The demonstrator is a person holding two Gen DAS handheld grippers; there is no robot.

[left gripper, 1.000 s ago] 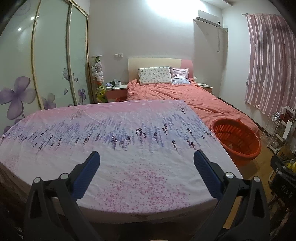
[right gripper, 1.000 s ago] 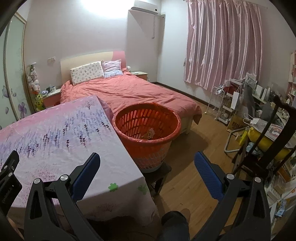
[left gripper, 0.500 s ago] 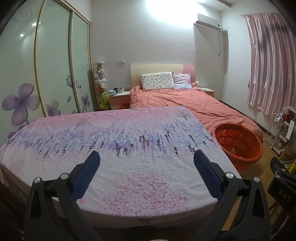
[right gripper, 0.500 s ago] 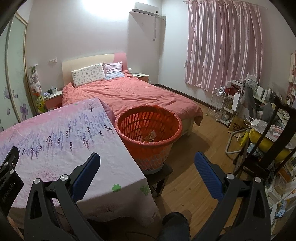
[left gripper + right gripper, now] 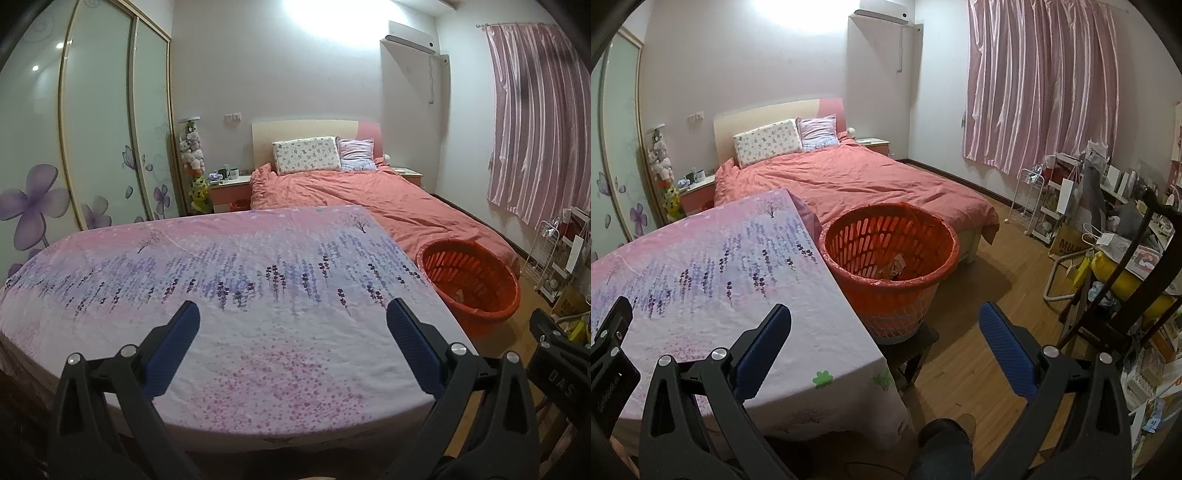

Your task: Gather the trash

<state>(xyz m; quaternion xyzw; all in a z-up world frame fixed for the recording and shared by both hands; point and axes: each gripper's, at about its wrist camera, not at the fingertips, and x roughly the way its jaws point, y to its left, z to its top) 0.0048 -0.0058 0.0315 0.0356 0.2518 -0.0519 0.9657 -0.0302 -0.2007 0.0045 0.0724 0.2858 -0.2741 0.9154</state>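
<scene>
Both wrist views look forward over the table (image 5: 258, 295), sharing the orange basket (image 5: 890, 273) and bed (image 5: 369, 192).

A bed (image 5: 849, 177) with a salmon cover stands against the pale back wall, under a bright ceiling light. Pink curtains (image 5: 1034, 85) hang on the right, a flowered wardrobe (image 5: 92, 147) stands left, and the floor (image 5: 990, 295) is wood.

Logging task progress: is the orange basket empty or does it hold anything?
Not empty. The basket holds a few scraps at its bottom; mostly unfilled.
</scene>
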